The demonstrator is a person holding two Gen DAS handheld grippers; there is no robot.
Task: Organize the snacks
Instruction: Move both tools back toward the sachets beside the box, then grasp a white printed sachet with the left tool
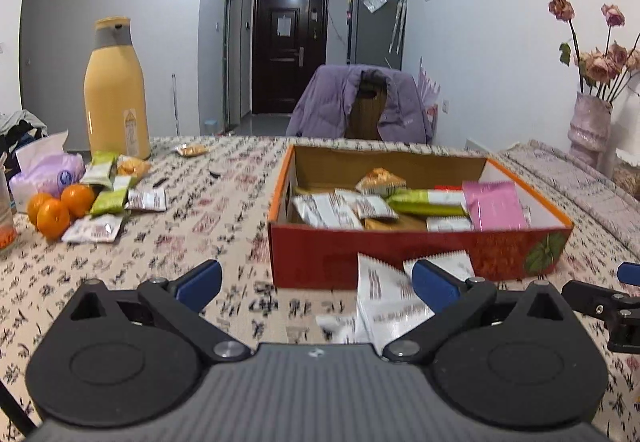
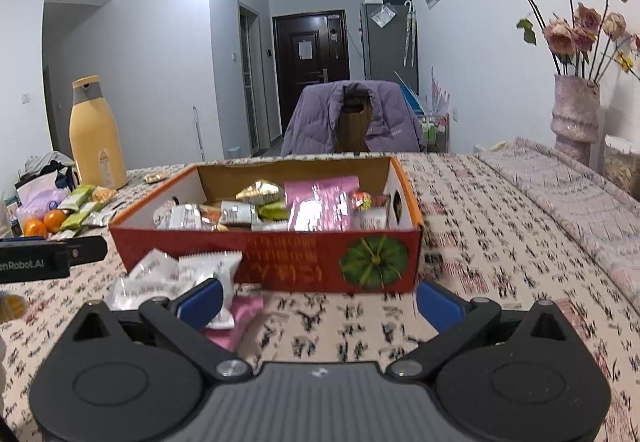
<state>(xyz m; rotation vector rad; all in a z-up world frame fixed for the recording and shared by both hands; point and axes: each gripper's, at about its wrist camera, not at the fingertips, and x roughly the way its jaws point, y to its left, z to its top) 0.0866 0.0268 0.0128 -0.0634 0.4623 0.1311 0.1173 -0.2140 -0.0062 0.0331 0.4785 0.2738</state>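
A red cardboard box [image 1: 400, 254] with several snack packets inside sits on the patterned tablecloth; it also shows in the right wrist view [image 2: 304, 258]. My left gripper [image 1: 316, 284] is open and empty, just short of the box's front wall. White snack packets [image 1: 384, 302] lie on the cloth by its right finger. My right gripper [image 2: 320, 300] is open and empty, near the box's front right corner. White packets [image 2: 180, 278] and a pink packet [image 2: 236, 322] lie by its left finger. More packets [image 1: 116, 198] lie loose at the far left.
A tall yellow bottle [image 1: 116, 94], three oranges [image 1: 56, 210] and a tissue pack [image 1: 44, 170] stand at the left. A vase of dried roses [image 2: 574, 114] stands at the back right. A chair with a purple jacket [image 1: 360, 106] is behind the table.
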